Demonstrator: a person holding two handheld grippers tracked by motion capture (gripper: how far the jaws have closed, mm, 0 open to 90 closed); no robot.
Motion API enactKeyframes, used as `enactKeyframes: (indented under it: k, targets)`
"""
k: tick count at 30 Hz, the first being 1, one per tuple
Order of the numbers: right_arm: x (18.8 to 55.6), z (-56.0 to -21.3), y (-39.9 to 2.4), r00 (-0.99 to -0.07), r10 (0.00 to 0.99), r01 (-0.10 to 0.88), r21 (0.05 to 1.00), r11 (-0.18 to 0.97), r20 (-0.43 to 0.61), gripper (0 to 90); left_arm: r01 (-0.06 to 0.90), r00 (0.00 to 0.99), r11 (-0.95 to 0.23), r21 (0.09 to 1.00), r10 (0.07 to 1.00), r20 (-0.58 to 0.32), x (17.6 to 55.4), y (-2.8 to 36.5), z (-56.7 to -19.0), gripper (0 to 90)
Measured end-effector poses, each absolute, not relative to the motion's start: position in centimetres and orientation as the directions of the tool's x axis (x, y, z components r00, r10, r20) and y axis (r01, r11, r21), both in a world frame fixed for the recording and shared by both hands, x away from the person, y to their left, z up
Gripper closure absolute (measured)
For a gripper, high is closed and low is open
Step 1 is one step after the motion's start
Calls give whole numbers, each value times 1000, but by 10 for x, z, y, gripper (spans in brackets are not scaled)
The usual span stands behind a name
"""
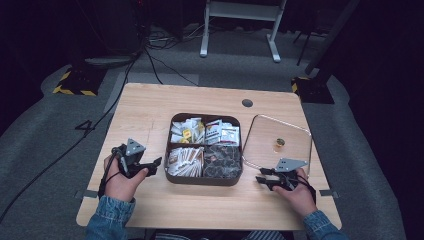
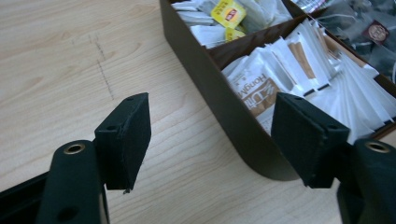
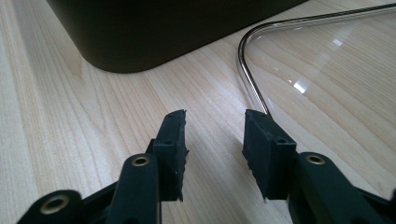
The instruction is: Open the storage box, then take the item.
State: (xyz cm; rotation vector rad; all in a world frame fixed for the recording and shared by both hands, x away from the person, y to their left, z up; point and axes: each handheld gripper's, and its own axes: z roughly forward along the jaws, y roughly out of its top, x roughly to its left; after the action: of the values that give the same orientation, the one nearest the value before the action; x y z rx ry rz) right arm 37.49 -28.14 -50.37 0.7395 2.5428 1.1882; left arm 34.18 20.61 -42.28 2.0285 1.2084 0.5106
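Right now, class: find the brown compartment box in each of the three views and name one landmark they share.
High view: brown box at table centre, between both tongs.
Left gripper view: upper right, its near corner by the right jaw.
Right gripper view: top, its dark wall.
Shared landmark: the wooden table.
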Motion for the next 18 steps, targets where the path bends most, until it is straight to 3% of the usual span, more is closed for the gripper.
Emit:
enactKeyframes:
  k: [12,18]
  targets:
    - [374,-504,-281,-843,538,341,767,543,-6,575,545,536,-341,766,844,-6,345,179,-405,267]
    - [375,-504,-281,-845,535,344,767,541,2,573,540,517,-308,783,856,-20,342,169,-410,226]
